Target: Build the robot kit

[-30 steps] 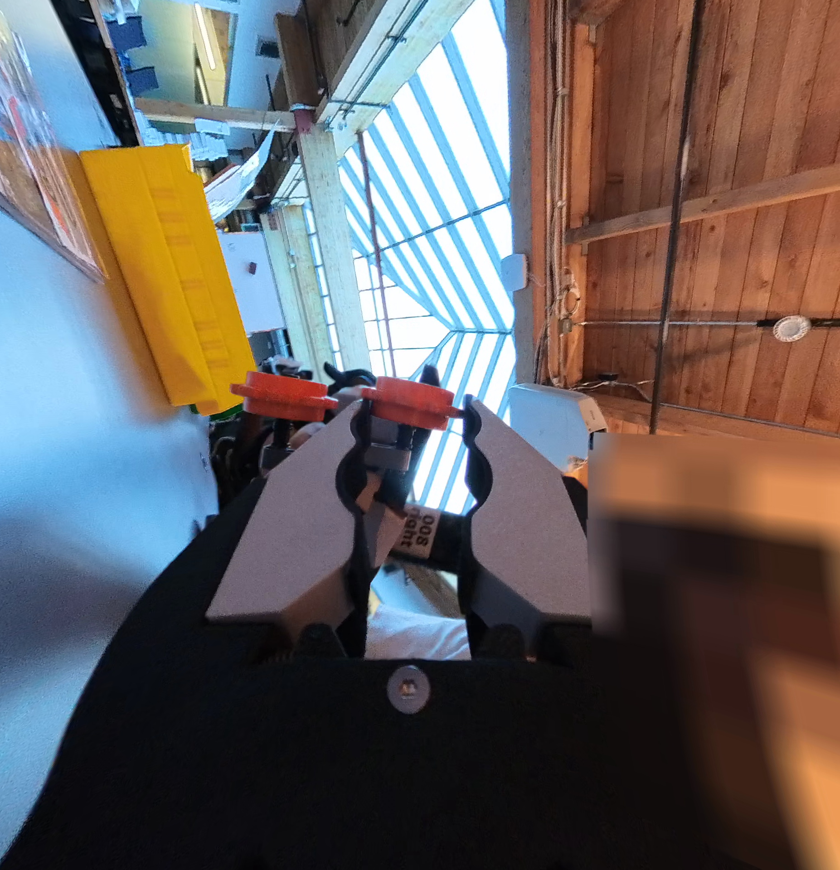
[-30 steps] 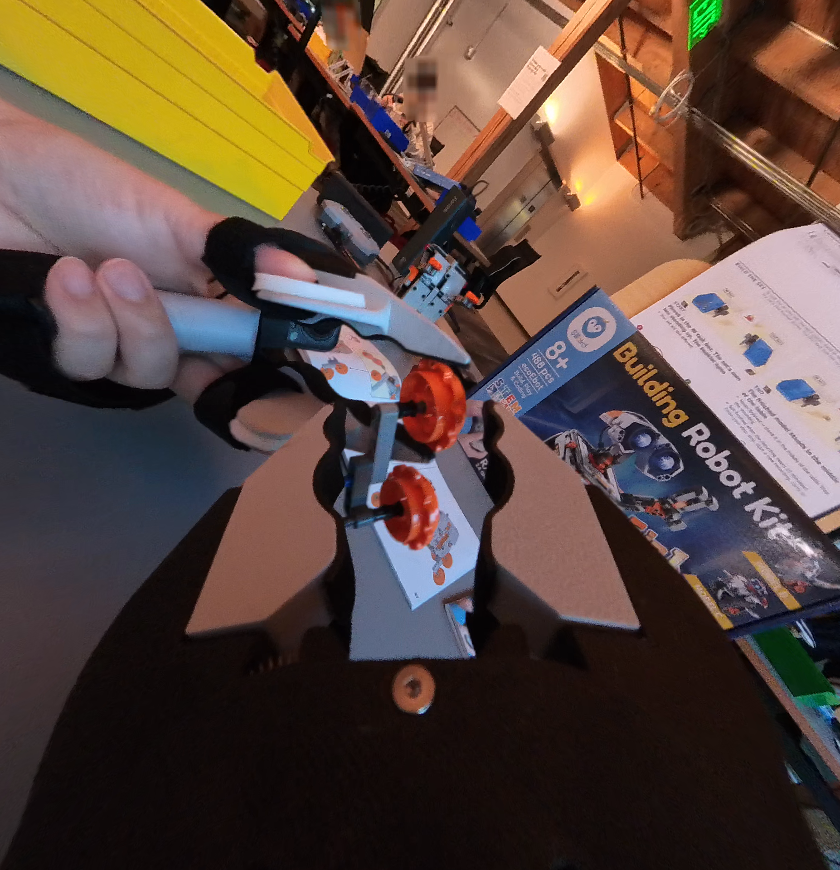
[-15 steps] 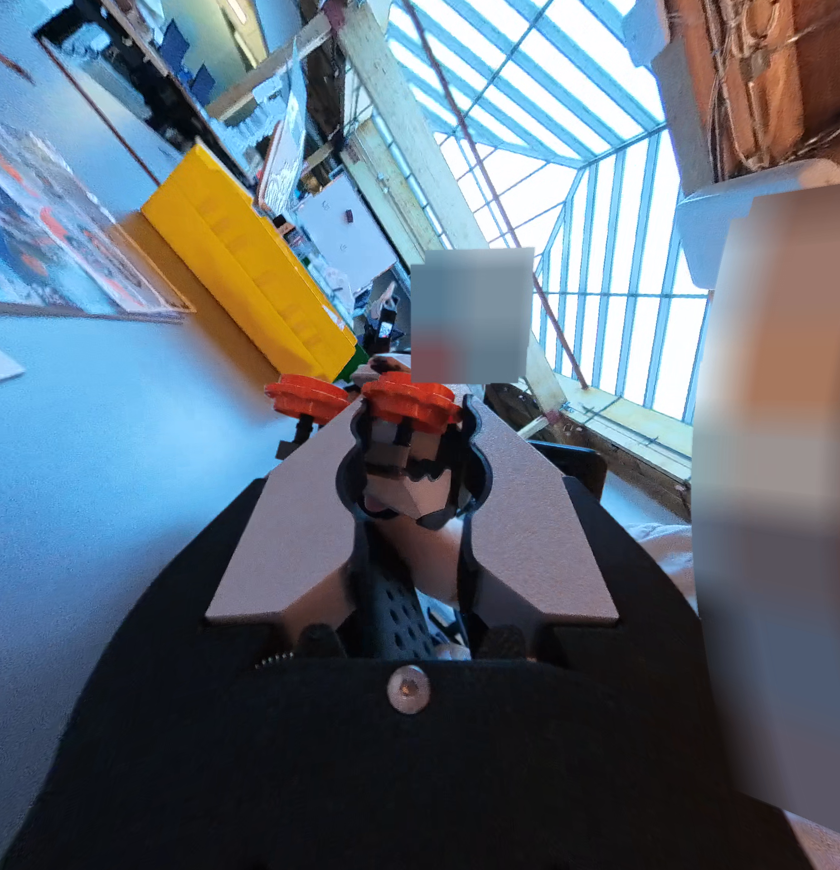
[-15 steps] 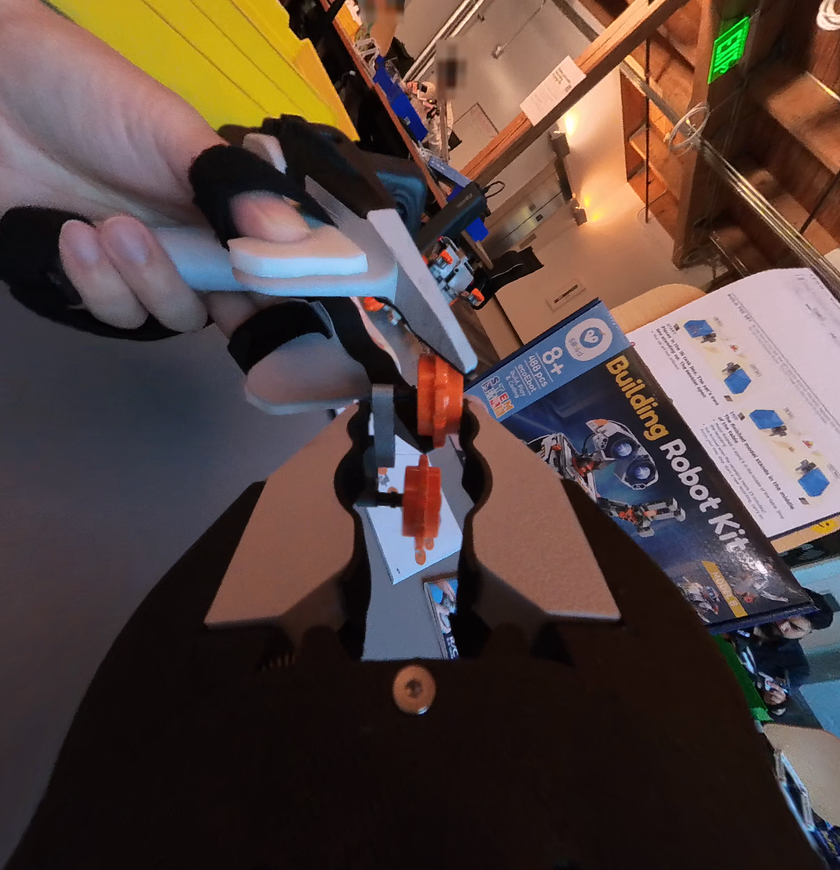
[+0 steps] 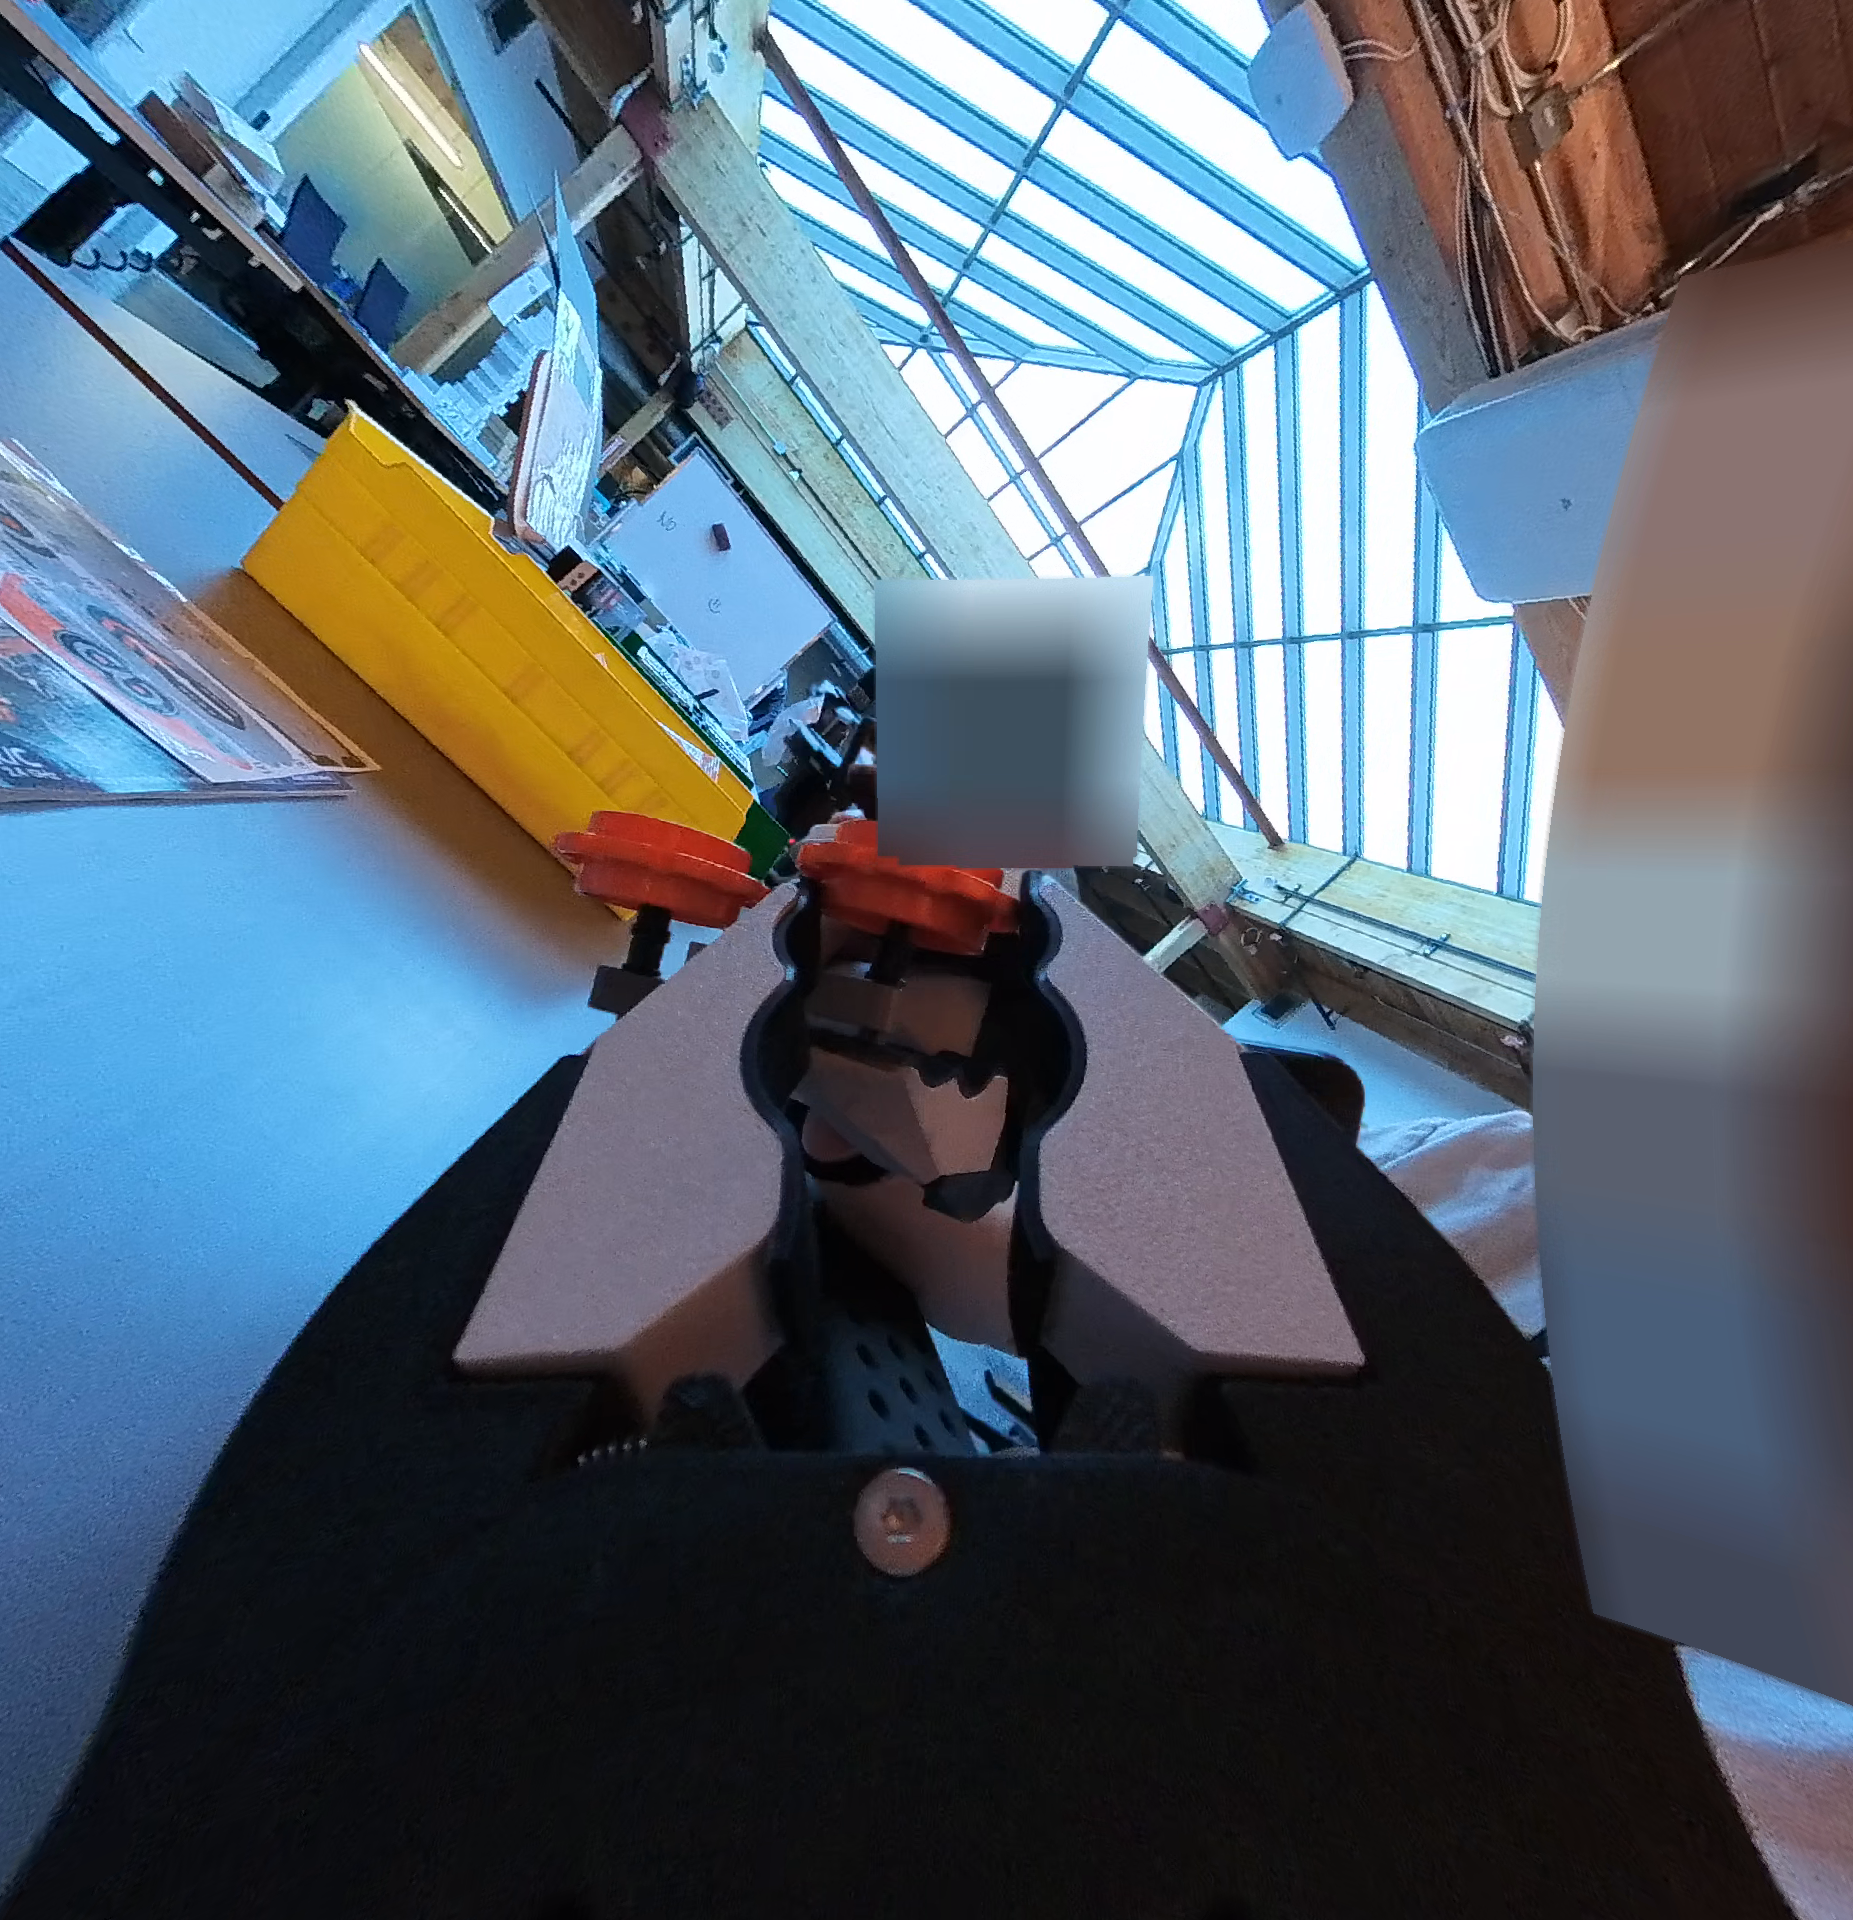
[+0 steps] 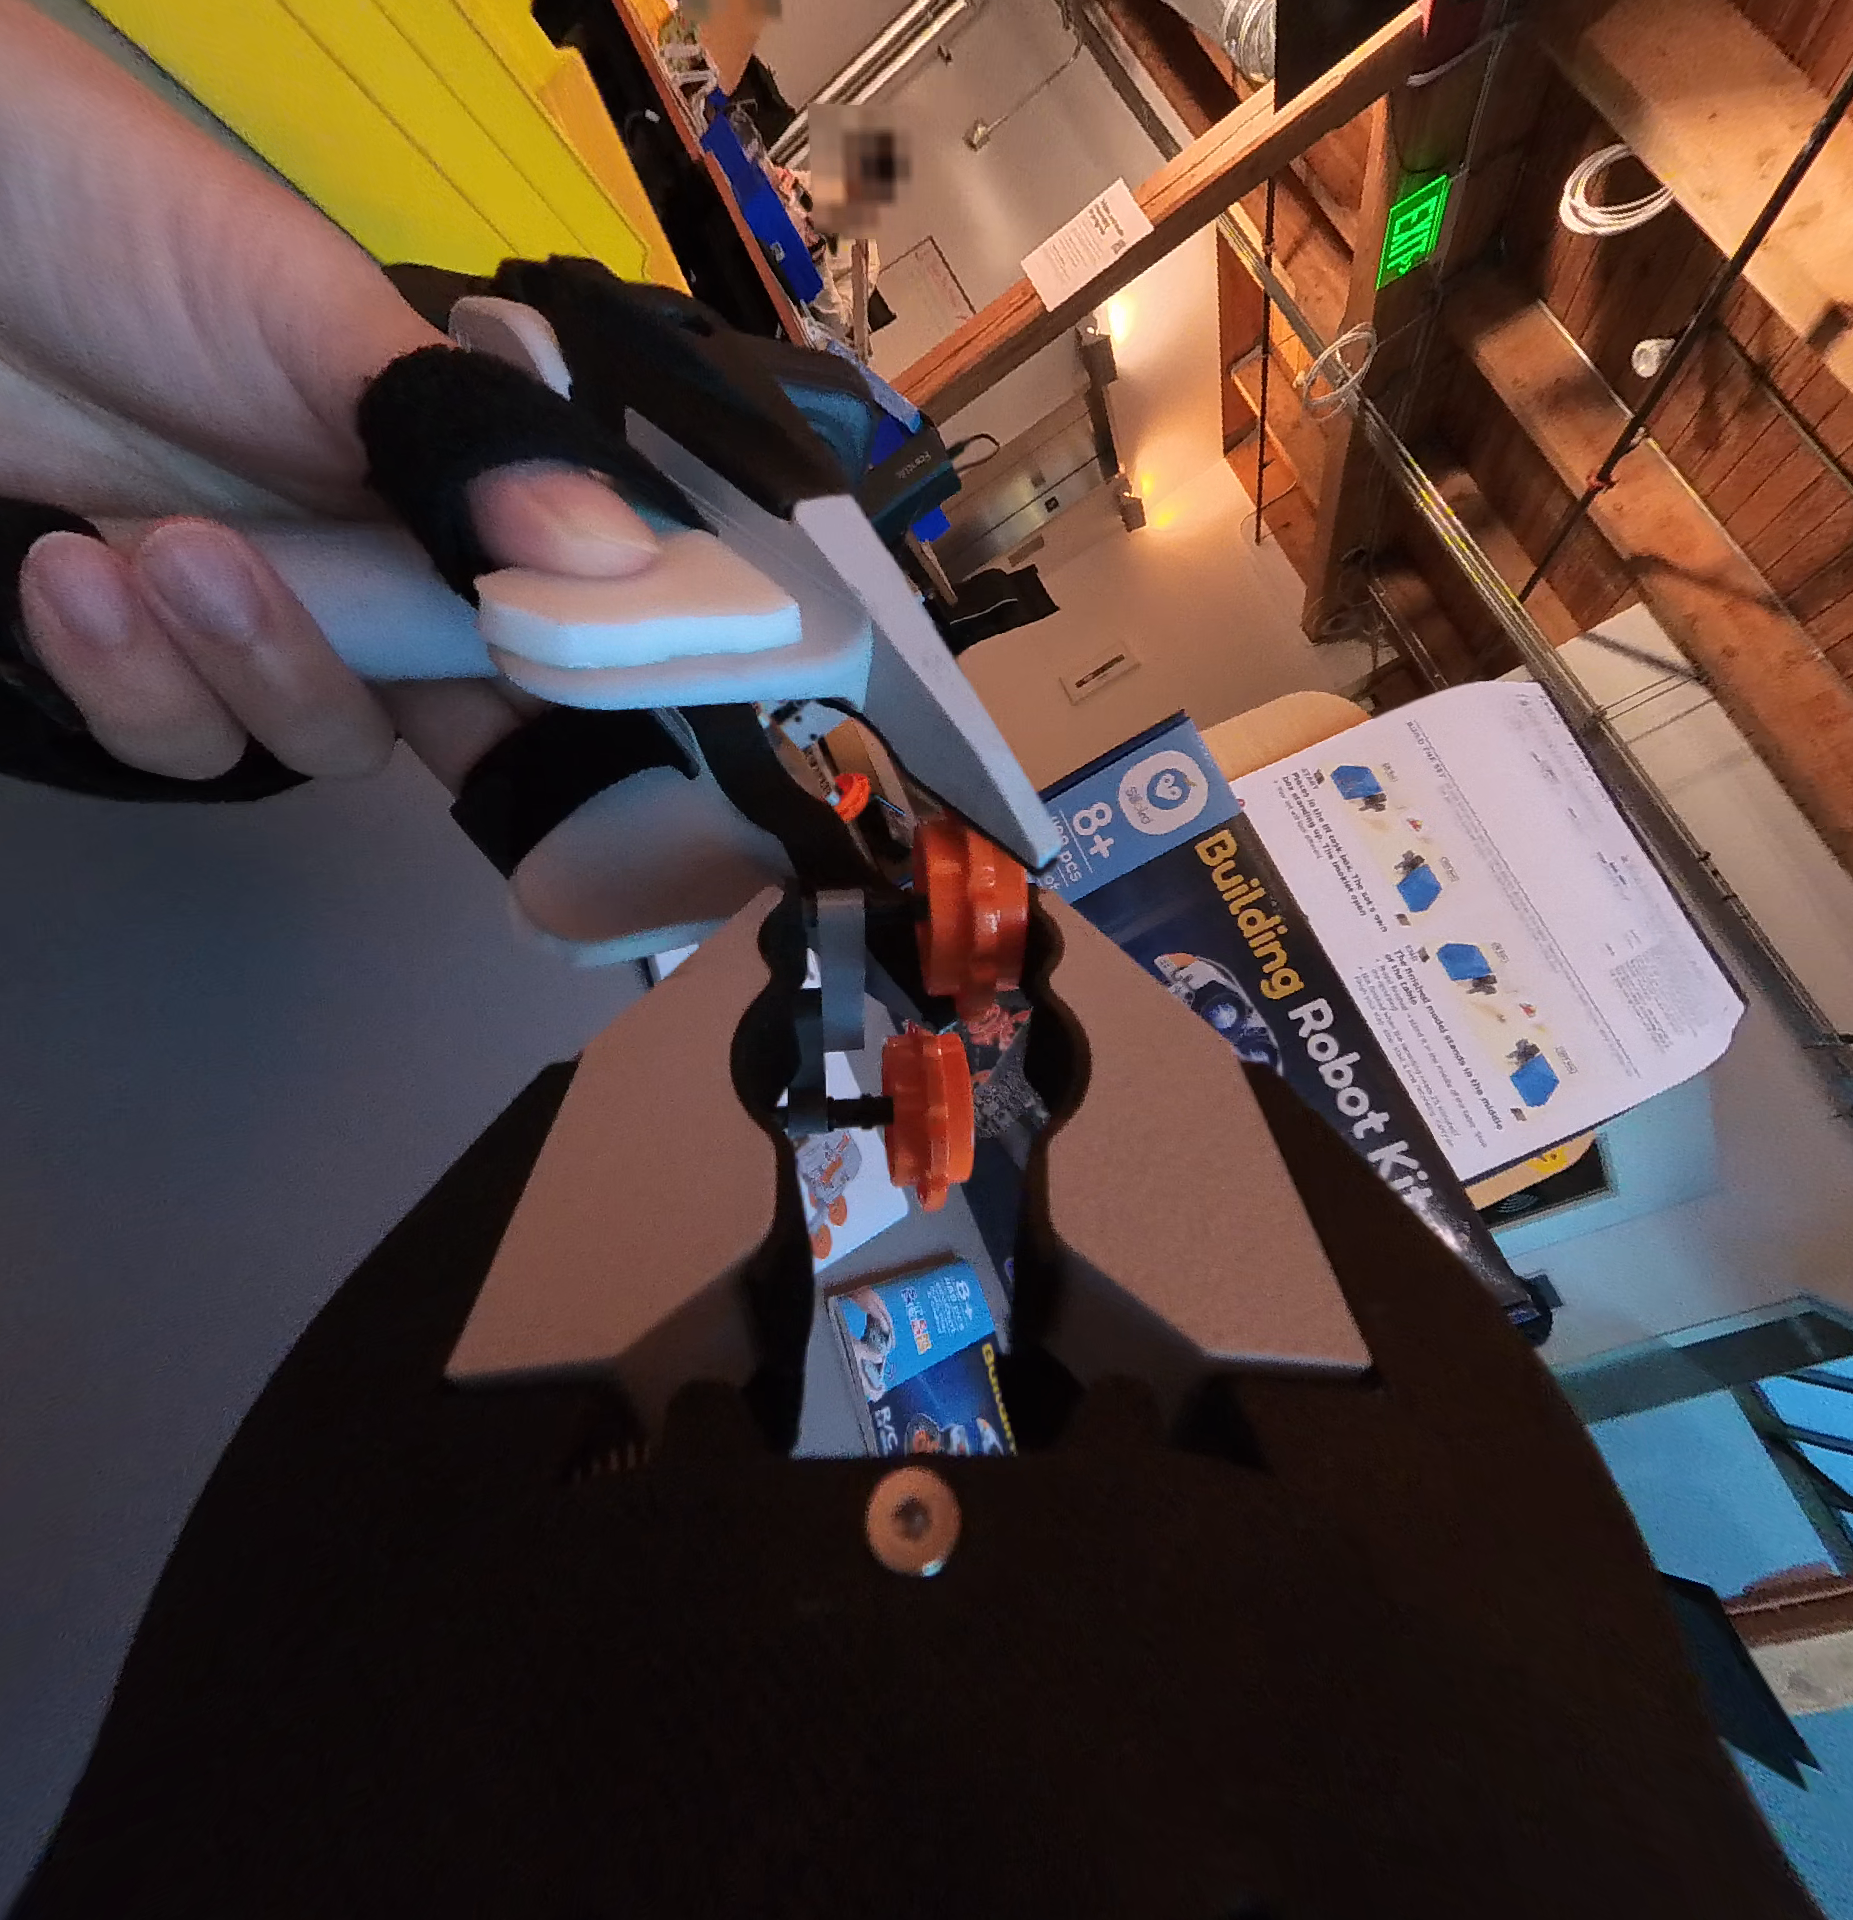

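Observation:
A small assembly, a grey beam with two orange gears on black axles, is held in the air between both grippers. My right gripper is shut on it, the beam against one finger and the upper orange gear against the other. The lower gear hangs free between the fingers. My left gripper is shut on the same assembly at one orange gear; the second gear sticks out past its left finger. In the right wrist view a hand holds the left gripper, whose finger touches the upper gear.
A grey table lies below. On it are a blue robot kit box, an open instruction sheet, a smaller blue box and a yellow bin. A flat printed box lies at the left. Left and right tips are no more than a few centimetres apart.
My right gripper's jaws have narrowed onto the assembly. The left gripper has come nearer and over the upper gear. The left view has swung from the ceiling toward the table.

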